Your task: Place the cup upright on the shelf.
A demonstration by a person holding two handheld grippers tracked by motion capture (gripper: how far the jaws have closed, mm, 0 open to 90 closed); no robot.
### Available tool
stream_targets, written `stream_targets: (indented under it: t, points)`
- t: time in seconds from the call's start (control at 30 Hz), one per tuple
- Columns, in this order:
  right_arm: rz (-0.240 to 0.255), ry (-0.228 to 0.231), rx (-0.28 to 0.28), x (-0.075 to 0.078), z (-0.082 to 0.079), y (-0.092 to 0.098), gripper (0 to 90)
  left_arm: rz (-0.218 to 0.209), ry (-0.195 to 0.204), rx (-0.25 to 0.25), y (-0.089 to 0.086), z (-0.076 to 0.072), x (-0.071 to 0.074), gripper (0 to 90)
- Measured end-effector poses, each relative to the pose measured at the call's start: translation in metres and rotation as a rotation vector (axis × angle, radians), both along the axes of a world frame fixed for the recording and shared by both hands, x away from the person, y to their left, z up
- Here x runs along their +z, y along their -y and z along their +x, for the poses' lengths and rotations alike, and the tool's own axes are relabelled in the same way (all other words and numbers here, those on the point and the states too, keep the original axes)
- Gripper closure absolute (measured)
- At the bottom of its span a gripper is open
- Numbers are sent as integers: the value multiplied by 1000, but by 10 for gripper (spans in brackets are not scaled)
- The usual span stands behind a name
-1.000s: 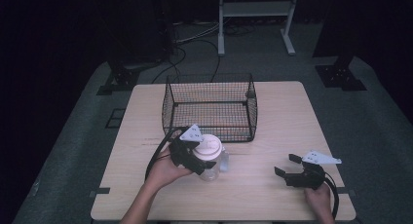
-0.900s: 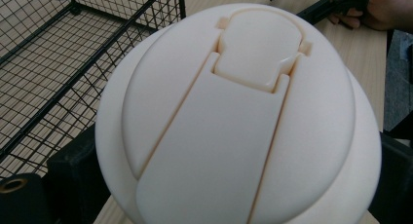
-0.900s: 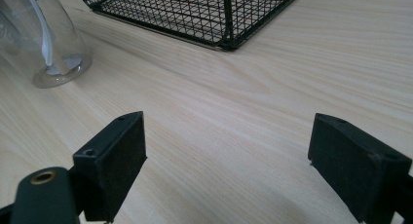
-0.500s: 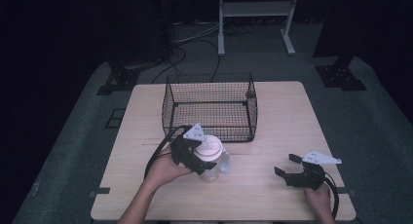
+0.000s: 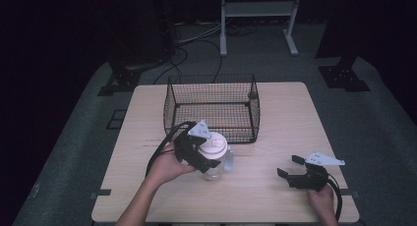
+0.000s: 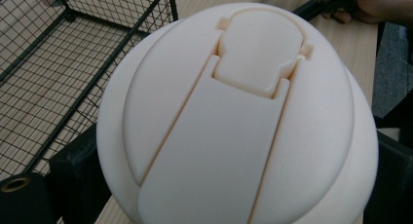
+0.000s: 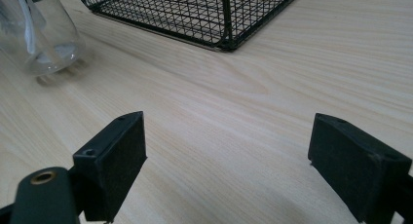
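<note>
A clear plastic cup (image 5: 217, 166) with a cream flip-top lid (image 5: 215, 146) is just in front of the wire basket (image 5: 172, 108). My left gripper (image 5: 205, 155) is shut on the lid, and its black jaws press both sides of the lid (image 6: 238, 117). The right gripper view looks across at the cup's clear lower part (image 7: 41, 34), whose base is at the table top. Whether the base touches the wood is unclear. My right gripper (image 5: 289, 165) rests low near the table's front right, open with nothing between its jaws (image 7: 238, 156).
The black wire basket (image 7: 195, 14) stands at the middle back of the light wooden table (image 5: 275, 118) with nothing in it. Bare wood lies between the cup and the right gripper. Dark floor, cables and stand legs surround the table.
The left gripper and the cup have shifted slightly to the right and toward the front. The right gripper has stayed where it was.
</note>
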State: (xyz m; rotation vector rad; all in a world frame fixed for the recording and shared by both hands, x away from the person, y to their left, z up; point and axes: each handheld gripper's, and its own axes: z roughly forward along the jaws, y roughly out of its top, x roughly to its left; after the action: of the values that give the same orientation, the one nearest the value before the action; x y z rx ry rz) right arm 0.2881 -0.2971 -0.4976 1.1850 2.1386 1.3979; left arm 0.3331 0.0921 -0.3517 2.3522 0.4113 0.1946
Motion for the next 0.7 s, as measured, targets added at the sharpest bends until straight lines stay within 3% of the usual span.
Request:
stream_targets:
  t: [0.3,0.37,0.43,0.7]
  points:
    - [1,0,-2,0,0,0,129,2,9,-17,6,5,23,52]
    - [1,2,-1,0,0,0,129,-34,-23,-32,6,9,31,51]
    - [-1,0,-1,0,0,0,129,-44,-34,-38,6,9,36,51]
    - [0,2,-5,0,0,0,129,-21,-9,-49,9,11,58,52]
